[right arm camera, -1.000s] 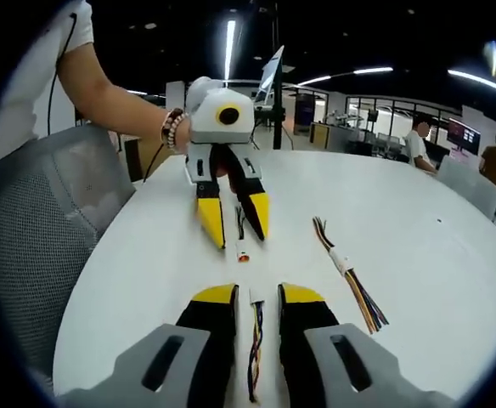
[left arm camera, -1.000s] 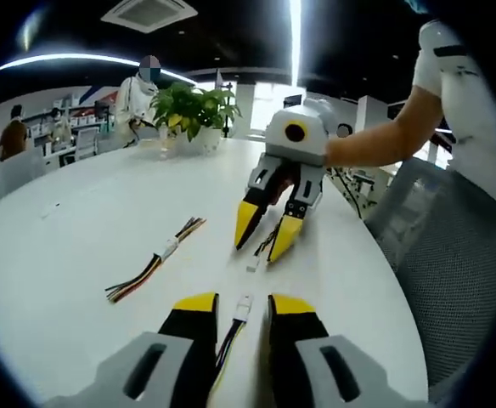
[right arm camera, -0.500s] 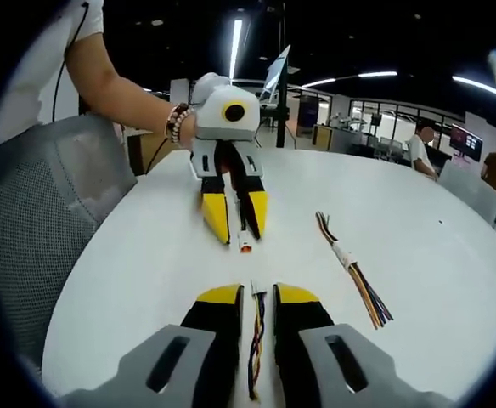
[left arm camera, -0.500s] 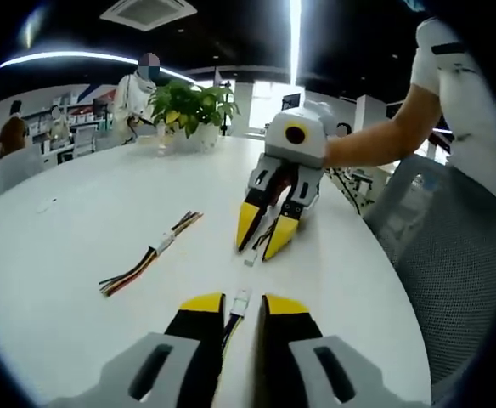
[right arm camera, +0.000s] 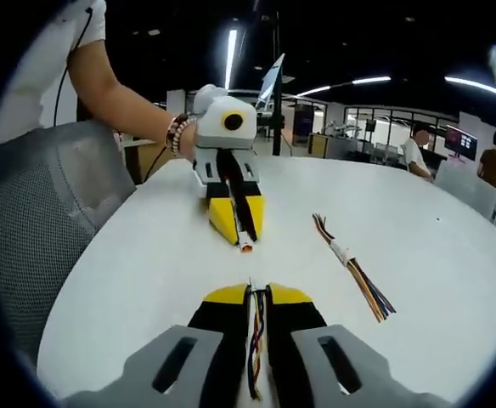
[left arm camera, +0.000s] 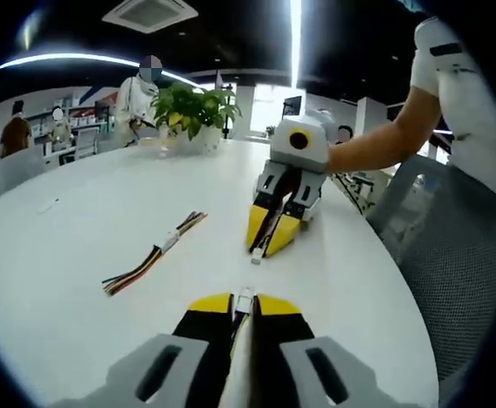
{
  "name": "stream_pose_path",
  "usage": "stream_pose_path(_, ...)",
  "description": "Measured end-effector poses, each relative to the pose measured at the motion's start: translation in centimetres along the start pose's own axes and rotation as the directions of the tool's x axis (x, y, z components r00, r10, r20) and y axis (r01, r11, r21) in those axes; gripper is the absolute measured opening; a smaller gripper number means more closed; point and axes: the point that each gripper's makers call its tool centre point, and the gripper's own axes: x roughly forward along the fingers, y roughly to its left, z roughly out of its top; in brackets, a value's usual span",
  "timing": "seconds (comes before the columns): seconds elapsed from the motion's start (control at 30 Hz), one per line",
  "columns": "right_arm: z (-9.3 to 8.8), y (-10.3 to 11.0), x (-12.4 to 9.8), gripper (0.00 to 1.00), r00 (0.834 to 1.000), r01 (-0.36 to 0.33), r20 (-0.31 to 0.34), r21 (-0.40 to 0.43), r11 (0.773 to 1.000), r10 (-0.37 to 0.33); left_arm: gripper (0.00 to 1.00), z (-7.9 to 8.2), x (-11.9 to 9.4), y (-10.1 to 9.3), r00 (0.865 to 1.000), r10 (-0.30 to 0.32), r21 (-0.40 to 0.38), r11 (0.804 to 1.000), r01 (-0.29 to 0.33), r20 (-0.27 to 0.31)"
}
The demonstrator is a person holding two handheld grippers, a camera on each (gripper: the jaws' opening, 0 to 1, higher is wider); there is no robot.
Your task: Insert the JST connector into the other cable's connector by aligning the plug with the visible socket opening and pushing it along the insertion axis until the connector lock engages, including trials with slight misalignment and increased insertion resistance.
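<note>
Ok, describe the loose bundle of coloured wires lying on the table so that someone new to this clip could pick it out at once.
On the round white table, look away from the two grippers that face each other. In the left gripper view, the loose wire bundle lies to the left of the right gripper; in the right gripper view, to the right of the left gripper. Unlike the two cables clamped in jaws, nothing holds it, and a white band wraps its middle.

A round white table (left arm camera: 78, 229) stands in an open office under a dark ceiling with strip lights (left arm camera: 296, 25) and an air vent (left arm camera: 149, 13). A potted plant (left arm camera: 193, 109) sits on its far side. A grey mesh chair (right arm camera: 44, 221) stands at the table's edge, with desks and monitors (right arm camera: 469, 143) behind.
</note>
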Motion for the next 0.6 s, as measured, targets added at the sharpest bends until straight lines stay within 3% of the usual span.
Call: stream_pose_path(0.6, 0.14, -0.03, -0.18, 0.04, 1.000, -0.009, 0.026, 0.031, 0.999, 0.008, 0.00, 0.16, 0.38, 0.09, 0.999, -0.036, 0.040, 0.999, 0.036, 0.001)
